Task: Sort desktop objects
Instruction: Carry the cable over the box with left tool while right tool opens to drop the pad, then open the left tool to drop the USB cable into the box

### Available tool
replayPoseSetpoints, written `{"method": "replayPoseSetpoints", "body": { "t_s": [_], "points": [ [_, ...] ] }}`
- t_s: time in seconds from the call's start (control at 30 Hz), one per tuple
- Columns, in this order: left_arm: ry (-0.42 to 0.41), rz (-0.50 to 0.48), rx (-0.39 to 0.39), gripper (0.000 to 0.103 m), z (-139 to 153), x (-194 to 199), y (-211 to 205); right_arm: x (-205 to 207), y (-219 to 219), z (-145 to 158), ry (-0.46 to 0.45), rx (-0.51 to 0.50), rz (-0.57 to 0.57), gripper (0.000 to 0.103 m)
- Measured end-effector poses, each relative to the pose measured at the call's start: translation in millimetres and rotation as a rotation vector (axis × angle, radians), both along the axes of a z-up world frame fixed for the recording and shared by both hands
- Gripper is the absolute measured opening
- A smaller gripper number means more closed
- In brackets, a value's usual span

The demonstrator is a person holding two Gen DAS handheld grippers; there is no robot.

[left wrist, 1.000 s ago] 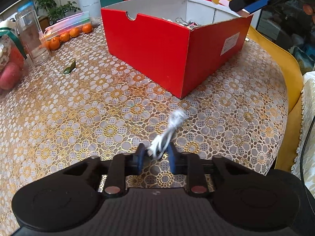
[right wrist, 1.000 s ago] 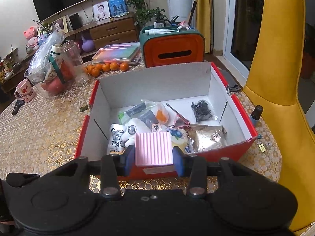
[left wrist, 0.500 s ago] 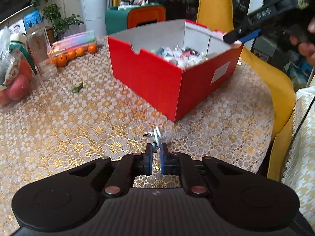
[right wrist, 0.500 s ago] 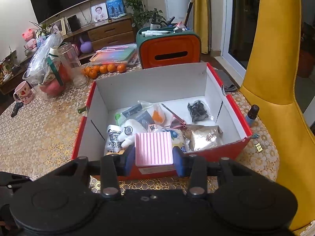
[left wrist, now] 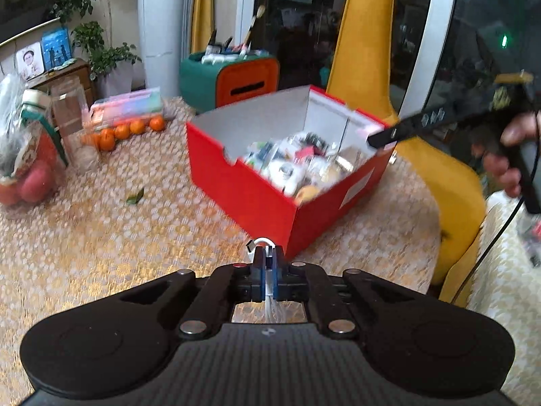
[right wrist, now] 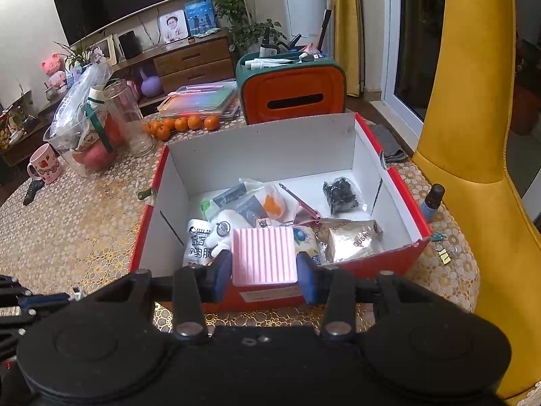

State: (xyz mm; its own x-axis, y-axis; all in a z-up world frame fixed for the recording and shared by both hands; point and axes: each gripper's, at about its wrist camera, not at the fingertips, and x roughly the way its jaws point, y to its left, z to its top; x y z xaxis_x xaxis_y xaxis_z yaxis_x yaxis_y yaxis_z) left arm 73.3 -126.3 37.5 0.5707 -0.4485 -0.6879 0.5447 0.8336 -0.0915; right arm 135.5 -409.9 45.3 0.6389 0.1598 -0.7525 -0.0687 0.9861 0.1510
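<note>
The left gripper (left wrist: 267, 256) is pinched nearly closed on a bundled white cable (left wrist: 261, 244), whose loop and dark plug poke up just past the blue fingertips while the rest hangs below between the fingers, clear of the bench (left wrist: 101, 237) with its gold flowered lace cloth. Just beyond it stands the near corner of the red box (left wrist: 250, 199), open-topped with white inner walls and heaped with packets. The right gripper (right wrist: 264, 266) is closed on a pink ribbed block (right wrist: 263, 255), its fingers spread wide to either side of it, holding it over the near wall of the box (right wrist: 372, 264). Inside the box lie a silver foil pouch (right wrist: 351, 238), a small bag of black bits (right wrist: 341, 196), a white sachet with dark printed characters (right wrist: 199, 247) and several other clear-wrapped items. Outside, by the right wall, a small dark bottle (right wrist: 432, 201) stands upright on the cloth, close to a yellow chair (right wrist: 473, 135). Farther back on the bench sit a row of oranges (right wrist: 182, 124), a tall clear jar (right wrist: 130, 121), a plastic bag of fruit (right wrist: 88, 142), a pink mug (right wrist: 45, 164), and an orange-and-green case (right wrist: 294, 94) behind the box.
</note>
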Motion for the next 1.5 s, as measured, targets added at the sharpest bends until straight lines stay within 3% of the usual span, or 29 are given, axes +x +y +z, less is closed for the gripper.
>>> {"method": "replayPoseSetpoints", "body": {
  "t_s": [0.2, 0.37, 0.67, 1.03, 1.17, 1.3, 1.5],
  "points": [
    [-0.055, -0.040, -0.030, 0.002, 36, 20, -23, 3, -7, 4, -0.008, 0.000, -0.004, 0.041],
    [-0.106, -0.057, -0.018, 0.002, 46, 48, -56, 11, -10, 1, -0.007, -0.011, -0.009, 0.041],
    [-0.022, -0.041, 0.015, 0.002, 9, 103, -115, 39, -23, -22, 0.022, -0.080, -0.045, 0.041],
    [0.022, -0.041, 0.060, 0.002, -23, 127, -147, 59, -38, -52, 0.059, -0.089, -0.067, 0.042],
    [0.051, -0.032, 0.068, 0.002, -27, 137, -150, 56, -36, -51, 0.047, -0.088, -0.063, 0.050],
    [0.076, -0.033, 0.089, 0.003, -32, 141, -152, 48, -34, -47, 0.024, -0.094, -0.050, 0.064],
    [0.090, -0.037, 0.089, 0.004, -30, 134, -144, 42, -32, -41, 0.003, -0.094, -0.030, 0.065]
  ]
}}
